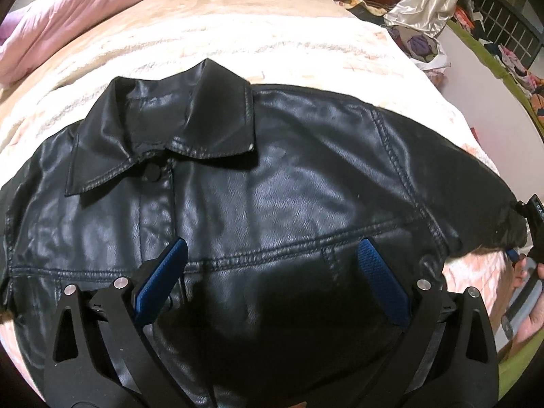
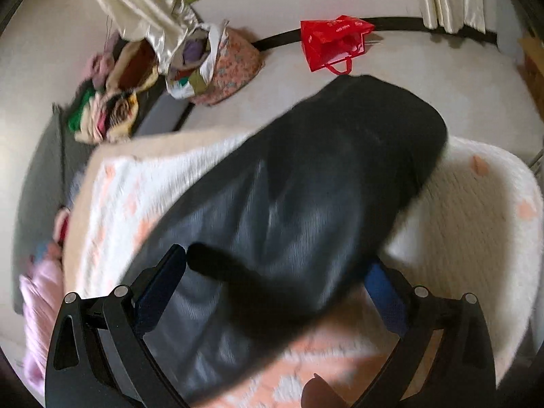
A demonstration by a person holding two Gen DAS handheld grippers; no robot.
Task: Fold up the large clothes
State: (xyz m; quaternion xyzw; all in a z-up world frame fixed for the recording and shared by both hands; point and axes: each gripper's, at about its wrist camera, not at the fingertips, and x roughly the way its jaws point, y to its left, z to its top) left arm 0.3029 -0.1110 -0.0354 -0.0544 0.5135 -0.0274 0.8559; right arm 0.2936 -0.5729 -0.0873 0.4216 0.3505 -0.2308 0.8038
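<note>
A black leather jacket (image 1: 289,176) lies front up on the bed, collar (image 1: 163,129) toward the far side, top button closed. My left gripper (image 1: 272,255) hovers open over the jacket's chest with nothing between its blue pads (image 1: 159,289). The jacket's right sleeve (image 1: 476,197) stretches to the bed's right edge, where part of my right gripper (image 1: 532,210) shows beside the cuff. In the blurred right wrist view that sleeve (image 2: 323,187) runs away from me between the wide-apart fingers of my right gripper (image 2: 275,268), which is open.
A white and peach blanket (image 1: 238,51) covers the bed. A pink quilt (image 1: 68,17) lies at the far left. Piles of clothes (image 2: 112,102), a floral bag (image 2: 231,64) and a red bag (image 2: 333,40) sit on the floor beyond the bed. A hand (image 1: 530,319) shows at the right.
</note>
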